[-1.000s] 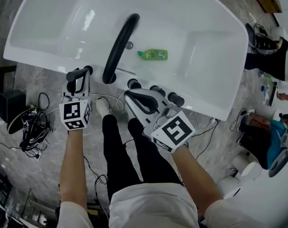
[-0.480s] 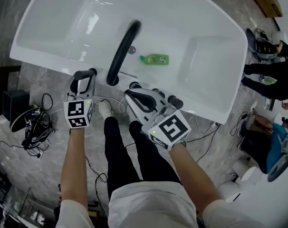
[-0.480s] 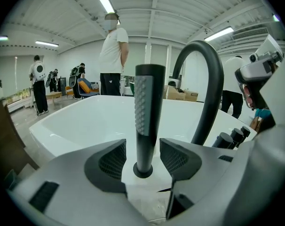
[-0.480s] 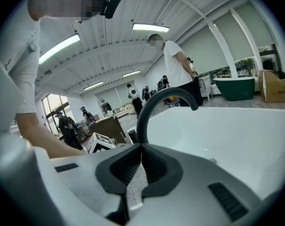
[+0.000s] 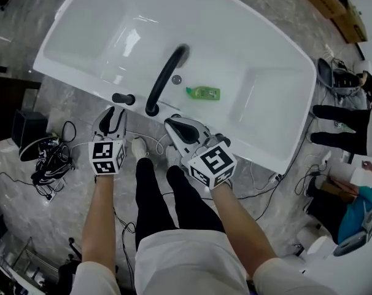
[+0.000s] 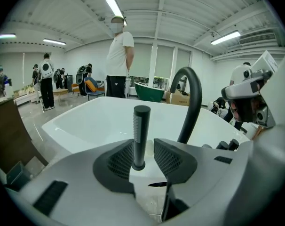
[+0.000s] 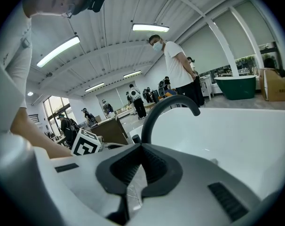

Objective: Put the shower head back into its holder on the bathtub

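White bathtub [image 5: 278, 103] fills the upper head view. Black arched spout [image 5: 164, 78] rises from its near rim. Left gripper [image 5: 115, 113] sits at 6 o'clock of the shower head; fingers released, just been closing, nothing pinched. Right gripper [image 5: 174, 125] is at 4 o'clock of the spout base, fingers clenched, empty. Shower head [image 5: 123, 98] stands upright in its rim holder, 9 o'clock of the spout base, just beyond the left fingertips. Green bottle [image 5: 203, 93] lies in the tub.
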A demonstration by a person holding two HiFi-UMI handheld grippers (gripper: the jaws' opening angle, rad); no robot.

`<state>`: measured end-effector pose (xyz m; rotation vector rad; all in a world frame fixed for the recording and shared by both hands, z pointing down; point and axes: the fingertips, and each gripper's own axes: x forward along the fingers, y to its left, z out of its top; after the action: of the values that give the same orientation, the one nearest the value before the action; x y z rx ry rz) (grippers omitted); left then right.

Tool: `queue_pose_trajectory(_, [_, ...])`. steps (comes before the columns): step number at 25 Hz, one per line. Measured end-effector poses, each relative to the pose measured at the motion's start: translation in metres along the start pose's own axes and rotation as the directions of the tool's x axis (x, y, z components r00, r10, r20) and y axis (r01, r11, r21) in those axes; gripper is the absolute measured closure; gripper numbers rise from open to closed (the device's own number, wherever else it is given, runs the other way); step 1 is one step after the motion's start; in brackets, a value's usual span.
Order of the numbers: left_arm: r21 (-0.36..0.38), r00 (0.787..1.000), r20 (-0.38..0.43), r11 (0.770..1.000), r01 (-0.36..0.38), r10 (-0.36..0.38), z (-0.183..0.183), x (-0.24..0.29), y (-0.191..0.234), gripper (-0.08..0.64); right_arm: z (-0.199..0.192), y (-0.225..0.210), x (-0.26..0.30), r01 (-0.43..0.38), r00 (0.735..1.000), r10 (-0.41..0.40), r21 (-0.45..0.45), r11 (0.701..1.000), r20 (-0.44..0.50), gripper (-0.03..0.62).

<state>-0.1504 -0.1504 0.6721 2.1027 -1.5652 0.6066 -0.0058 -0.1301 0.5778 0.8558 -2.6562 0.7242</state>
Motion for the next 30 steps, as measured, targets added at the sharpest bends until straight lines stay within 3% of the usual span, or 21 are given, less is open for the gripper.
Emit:
queue_pose_trajectory(8, [-0.019,0.999,0.028,0.999,-0.042,0.043,0.043,-0.049,-0.026,0.549,0.034,0.016,-0.024,-0.041,0.999,0.041,-0.017,0.999,0.017,0.575])
queue_pose_trajectory(17, [-0.037,0.982,0.145,0.993,-0.113,0.117,0.110,-0.116,-0.038,0.552,0.088,0.024,-0.049,-0.074,0.993,0.083,-0.107,0.992,0.081,0.575])
queue_pose_trajectory(22, [-0.035,0.961,0.225,0.987,-0.157,0.161,0.158,-0.161,-0.039,0.552,0.135,0.046,-0.054,-0.109,0.981,0.133,-0.170,0.979,0.138,0.575])
queue_pose_trajectory(30, [0.011,0.919,0.361,0.985,-0.173,0.158,0.226,-0.224,-0.038,0.552,0.208,0.096,-0.061,-0.124,0.954,0.183,-0.243,0.962,0.238,0.575])
